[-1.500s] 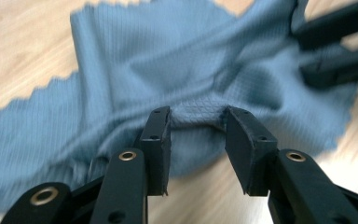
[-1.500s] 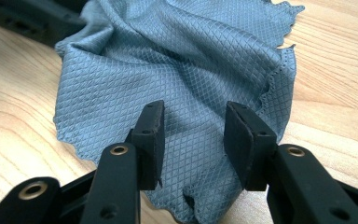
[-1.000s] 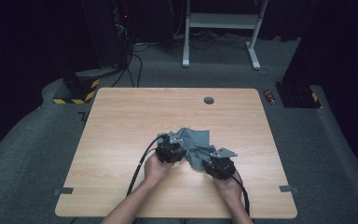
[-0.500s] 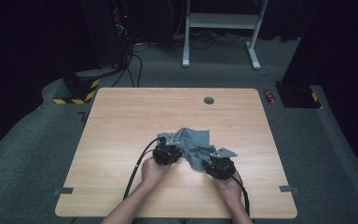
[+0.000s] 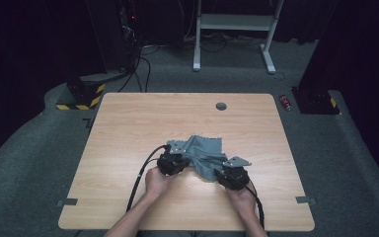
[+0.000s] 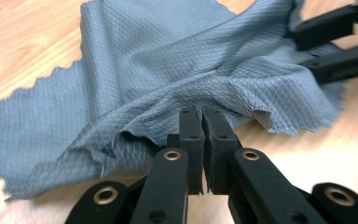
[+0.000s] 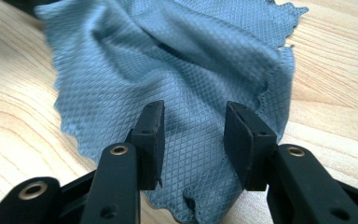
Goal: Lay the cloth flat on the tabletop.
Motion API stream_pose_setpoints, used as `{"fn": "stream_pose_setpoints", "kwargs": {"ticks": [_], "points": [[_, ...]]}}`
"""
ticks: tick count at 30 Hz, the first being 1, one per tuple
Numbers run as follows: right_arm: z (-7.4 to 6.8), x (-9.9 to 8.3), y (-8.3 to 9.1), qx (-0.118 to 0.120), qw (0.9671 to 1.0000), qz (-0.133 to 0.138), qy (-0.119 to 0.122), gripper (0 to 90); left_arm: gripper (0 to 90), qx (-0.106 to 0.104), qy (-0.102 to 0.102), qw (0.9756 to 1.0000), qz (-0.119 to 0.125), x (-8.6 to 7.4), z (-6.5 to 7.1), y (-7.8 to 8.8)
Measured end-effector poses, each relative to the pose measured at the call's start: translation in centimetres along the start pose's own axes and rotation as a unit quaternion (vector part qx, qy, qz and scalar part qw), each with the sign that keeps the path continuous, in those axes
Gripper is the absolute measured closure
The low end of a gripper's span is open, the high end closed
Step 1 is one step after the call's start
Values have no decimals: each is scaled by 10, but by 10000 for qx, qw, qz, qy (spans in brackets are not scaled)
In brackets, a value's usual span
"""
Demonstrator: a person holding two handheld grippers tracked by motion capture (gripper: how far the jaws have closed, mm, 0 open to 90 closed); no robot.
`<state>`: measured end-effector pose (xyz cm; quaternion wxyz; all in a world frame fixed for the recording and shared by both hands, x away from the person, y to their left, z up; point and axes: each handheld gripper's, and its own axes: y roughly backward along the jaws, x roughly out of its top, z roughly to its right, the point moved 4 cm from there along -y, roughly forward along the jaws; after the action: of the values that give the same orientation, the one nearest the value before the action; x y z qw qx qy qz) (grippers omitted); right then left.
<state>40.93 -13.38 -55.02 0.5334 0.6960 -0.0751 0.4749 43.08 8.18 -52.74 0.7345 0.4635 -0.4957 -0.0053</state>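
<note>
A grey-blue quilted cloth (image 5: 205, 150) lies rumpled on the wooden table (image 5: 128, 128), near its front middle. My left gripper (image 5: 181, 154) sits at the cloth's left edge. Its jaws have just been closing, and in the left gripper view the gripper (image 6: 201, 114) is shut on a raised fold of the cloth (image 6: 168, 60). My right gripper (image 5: 218, 171) is at the cloth's near right corner. In the right gripper view it (image 7: 193, 121) stands open, with the cloth (image 7: 177, 56) lying between the pads, untouched by them. The right gripper's jaws (image 6: 328, 46) also reach onto the cloth's far side.
A round grommet hole (image 5: 221, 106) sits near the table's far edge. On the floor beyond are a red can (image 5: 286, 102), a yellow-and-black striped block (image 5: 79, 96), cables and a white frame's legs (image 5: 232, 22). Bare wood surrounds the cloth.
</note>
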Motion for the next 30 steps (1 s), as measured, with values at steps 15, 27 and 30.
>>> {"fn": "stream_pose_setpoints", "kwargs": {"ticks": [15,27,30], "points": [[0,0,0,-4,10000,3,-9,585,883,-95,-16,9998,-148,-40,4,42],[0,0,0,-13,10000,1,-24,585,881,-190,1,9993,-318,-64,21,43],[0,0,0,-13,10000,2,-26,585,879,-200,42,9993,-310,-64,21,43]]}}
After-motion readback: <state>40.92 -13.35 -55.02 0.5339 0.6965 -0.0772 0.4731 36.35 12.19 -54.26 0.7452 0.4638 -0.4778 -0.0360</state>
